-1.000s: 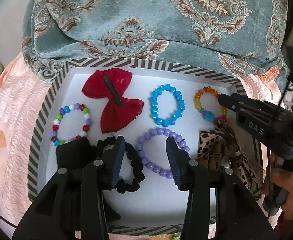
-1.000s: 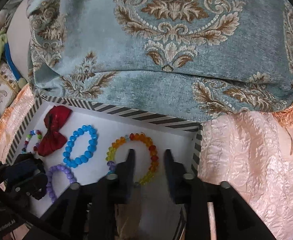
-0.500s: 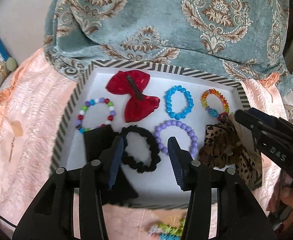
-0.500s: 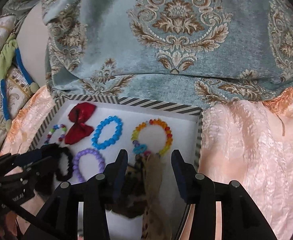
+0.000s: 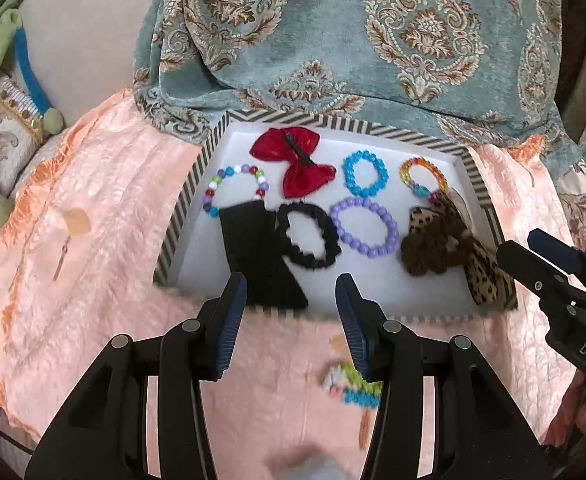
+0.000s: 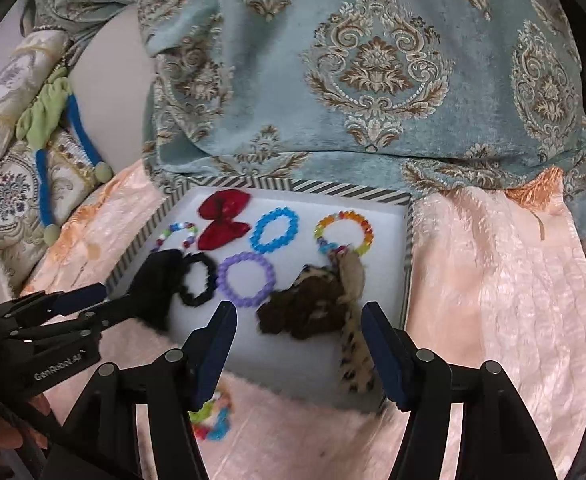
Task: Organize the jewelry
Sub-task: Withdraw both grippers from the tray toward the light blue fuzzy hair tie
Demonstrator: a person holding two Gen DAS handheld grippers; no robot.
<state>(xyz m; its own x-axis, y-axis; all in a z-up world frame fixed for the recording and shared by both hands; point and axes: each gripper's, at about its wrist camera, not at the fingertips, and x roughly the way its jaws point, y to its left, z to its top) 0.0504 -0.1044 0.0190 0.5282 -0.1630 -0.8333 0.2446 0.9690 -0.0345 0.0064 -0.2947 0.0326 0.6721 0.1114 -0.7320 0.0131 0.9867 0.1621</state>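
We see the jewelry laid out in a striped tray (image 5: 191, 204) that sits on a peach bedspread (image 5: 105, 216), its far edge tucked against a teal patterned cushion (image 5: 333, 40). The pieces lie apart from one another, which we read as sorting so that each stays visible. Along the tray's far edge sit a multicoloured bead bracelet (image 5: 235, 188), a red bow (image 5: 293, 164), a blue bracelet (image 5: 364, 174) and a rainbow bracelet (image 5: 423, 174). Nearer us are a black cloth piece (image 5: 259, 252) reaching over the near edge, a black scrunchie (image 5: 307, 236), a purple bracelet (image 5: 365, 226) and, at the near right corner, a leopard-print bow (image 6: 313, 304) whose tail spills over the rim.

Our right gripper (image 6: 297, 354) hovers just above that bow; its jaws have just been opening and now stand spread with nothing pinched, the bow lying below them on the tray, so we judge it freshly set down. Our left gripper (image 5: 291, 320) hangs over the tray's near edge, jaws spread and empty.

On the bedspread, outside the near edge, lies a small bright beaded piece (image 6: 213, 420), blurred. We judge it the likely next item, since it alone remains outside the tray.
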